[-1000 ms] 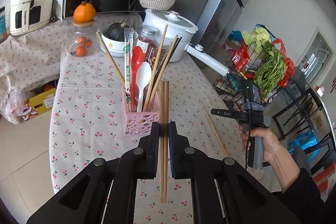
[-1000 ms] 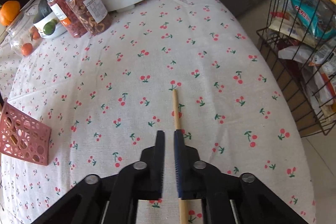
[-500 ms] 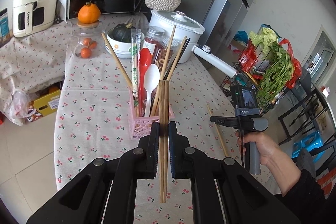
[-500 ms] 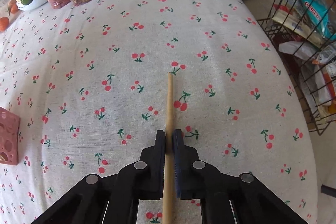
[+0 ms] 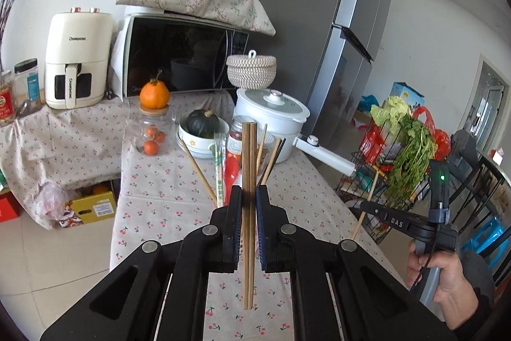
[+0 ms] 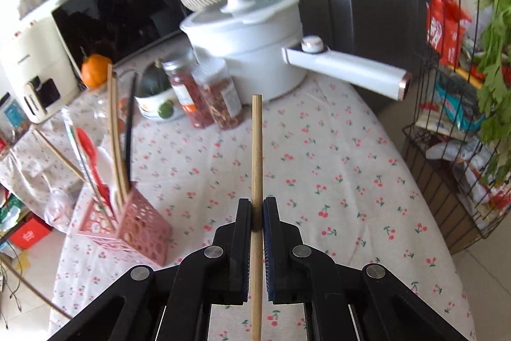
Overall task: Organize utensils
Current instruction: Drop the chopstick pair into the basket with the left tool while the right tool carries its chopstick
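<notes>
Both hands loaded right now. Left hand-held gripper (image 5: 249,206) clamped tight on a pair of dark wooden chopsticks (image 5: 249,162), sticks running straight up thru the jaws, tips pointing away from the cam, butt ends hanging below over the table (image 5: 153,200). Right hand-held gripper (image 6: 256,214) pinched shut on a single light chopstick (image 6: 256,149), jaws having just been closing with that stick between them, and it's clear of the cloth, long axis dead in line w/ the fingers. Target's the pink utensil basket (image 6: 140,226): from the right wrist view it sits low and to the left of the stick, well apart, already bristling w/ chopsticks, a red spoon (image 6: 89,155) and a white one. From the left wrist view the basket itself is hidden behind the jaws; only the utensils in it show, fanning out directly ahead just past the held pair. So I'd judge the left hand is the nearer, lined up almost straight on, while the right needs a swing across to its left. Both sticks likely want tipping end-down over the basket's opening before letting go; crowding inside could make one snag.
</notes>
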Tool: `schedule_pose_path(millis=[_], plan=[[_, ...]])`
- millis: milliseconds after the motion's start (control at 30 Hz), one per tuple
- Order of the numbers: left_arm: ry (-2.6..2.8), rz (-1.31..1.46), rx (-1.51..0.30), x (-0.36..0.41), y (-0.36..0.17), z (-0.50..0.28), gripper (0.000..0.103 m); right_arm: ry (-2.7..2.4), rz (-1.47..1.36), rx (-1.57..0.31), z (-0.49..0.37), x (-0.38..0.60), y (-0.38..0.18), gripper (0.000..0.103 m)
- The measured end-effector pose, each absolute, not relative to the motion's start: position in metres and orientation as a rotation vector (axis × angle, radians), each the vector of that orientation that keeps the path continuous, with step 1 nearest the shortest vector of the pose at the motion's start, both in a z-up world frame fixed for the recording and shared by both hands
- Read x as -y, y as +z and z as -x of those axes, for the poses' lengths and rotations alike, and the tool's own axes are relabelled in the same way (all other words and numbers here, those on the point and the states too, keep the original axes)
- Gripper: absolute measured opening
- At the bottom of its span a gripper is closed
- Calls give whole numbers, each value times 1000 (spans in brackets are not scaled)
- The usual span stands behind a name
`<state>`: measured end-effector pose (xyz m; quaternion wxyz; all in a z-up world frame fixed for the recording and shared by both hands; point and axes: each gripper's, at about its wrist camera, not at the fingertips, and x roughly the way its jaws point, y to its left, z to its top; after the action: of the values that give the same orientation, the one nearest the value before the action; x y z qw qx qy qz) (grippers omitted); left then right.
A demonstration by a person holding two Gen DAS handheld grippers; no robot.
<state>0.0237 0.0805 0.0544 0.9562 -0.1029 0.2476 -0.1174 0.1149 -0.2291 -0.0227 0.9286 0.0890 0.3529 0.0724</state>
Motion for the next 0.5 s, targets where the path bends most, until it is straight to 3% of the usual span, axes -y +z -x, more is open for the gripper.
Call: schedule_pose_path(millis=[233,500], plan=[[-171,212,-272,-86,80,-15,9,209,-152,-555,-93,207,12,6],[-167,139,-160,-64,70,-43,9,255,-173,-544,-100,193,15,6]])
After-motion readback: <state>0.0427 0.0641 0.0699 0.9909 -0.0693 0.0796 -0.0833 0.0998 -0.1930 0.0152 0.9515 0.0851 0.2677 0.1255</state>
